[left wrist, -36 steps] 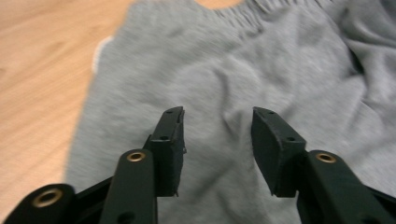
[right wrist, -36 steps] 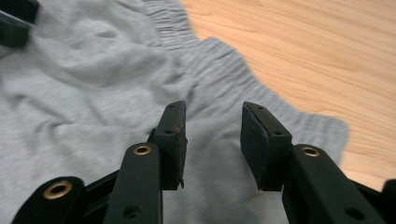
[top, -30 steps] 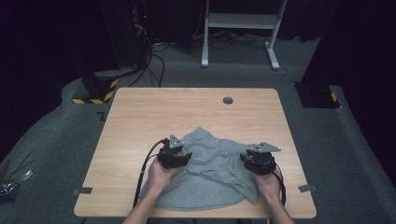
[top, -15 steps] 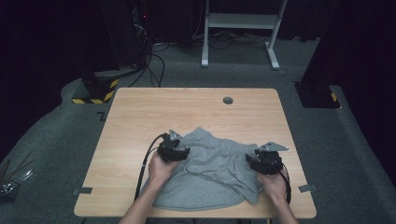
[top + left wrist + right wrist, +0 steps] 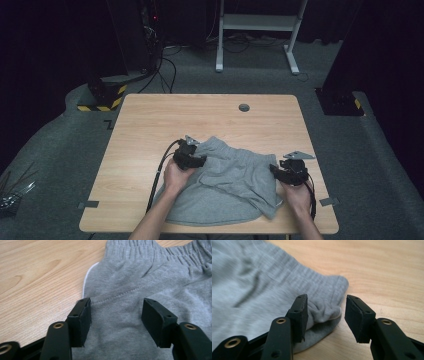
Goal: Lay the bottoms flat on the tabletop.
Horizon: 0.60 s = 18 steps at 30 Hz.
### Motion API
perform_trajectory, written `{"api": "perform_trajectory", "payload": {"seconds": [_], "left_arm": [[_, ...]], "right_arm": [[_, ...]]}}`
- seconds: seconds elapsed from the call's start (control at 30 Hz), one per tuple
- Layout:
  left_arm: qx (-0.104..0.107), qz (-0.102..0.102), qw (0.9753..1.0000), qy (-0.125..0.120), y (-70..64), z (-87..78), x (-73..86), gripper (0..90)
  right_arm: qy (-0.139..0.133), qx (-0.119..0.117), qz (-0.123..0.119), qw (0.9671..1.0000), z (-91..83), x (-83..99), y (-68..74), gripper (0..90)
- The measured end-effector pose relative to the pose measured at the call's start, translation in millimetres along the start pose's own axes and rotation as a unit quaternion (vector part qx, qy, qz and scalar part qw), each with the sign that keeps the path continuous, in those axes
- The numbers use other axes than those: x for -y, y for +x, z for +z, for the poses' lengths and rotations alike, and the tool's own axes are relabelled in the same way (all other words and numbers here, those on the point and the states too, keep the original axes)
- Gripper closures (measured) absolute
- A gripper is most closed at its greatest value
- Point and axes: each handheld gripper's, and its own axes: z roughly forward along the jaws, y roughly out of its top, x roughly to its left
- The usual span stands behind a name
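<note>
Right tool has slid outward off unmarked grey shorts

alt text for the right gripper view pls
The right gripper, jaws open, sits at a bunched corner of grey shorts lying on a light wooden table. The fabric edge pokes into the gap beside one jaw, with bare tabletop beyond.

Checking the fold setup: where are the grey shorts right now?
High view: grey shorts lie on the table's near half, between the left tool and right tool.
</note>
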Motion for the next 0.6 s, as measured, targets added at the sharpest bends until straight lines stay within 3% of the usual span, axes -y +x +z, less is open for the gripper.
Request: {"api": "perform_trajectory", "payload": {"seconds": [0.13, 0.2, 0.3, 0.4, 0.6], "left_arm": [[0.004, 0.004, 1.0, 0.007, -0.5, 3.4, 0.5, 46.0], [0.003, 0.007, 1.0, 0.006, 0.0, 4.8, 0.7, 49.5], [0.02, 0.004, 0.9998, 0.009, 0.8, 3.6, -0.4, 64.5], [0.021, 0.019, 0.9995, 0.011, -0.3, 1.4, -0.1, 76.8], [0.008, 0.042, 0.9988, -0.023, -2.7, -13.4, -1.7, 81.1]], "right_arm": [[0.023, -0.003, 0.005, 0.9997, 9.6, -1.0, -1.8, 52.2], [0.028, -0.012, 0.0, 0.9995, 12.9, -1.6, -2.1, 58.4], [0.036, -0.019, -0.021, 0.9989, 15.8, -3.3, 0.7, 73.6], [0.042, -0.022, -0.033, 0.9983, 14.6, -6.6, 2.5, 79.0], [0.002, -0.01, -0.069, 0.9976, -0.1, -19.6, 12.1, 80.5]]}}
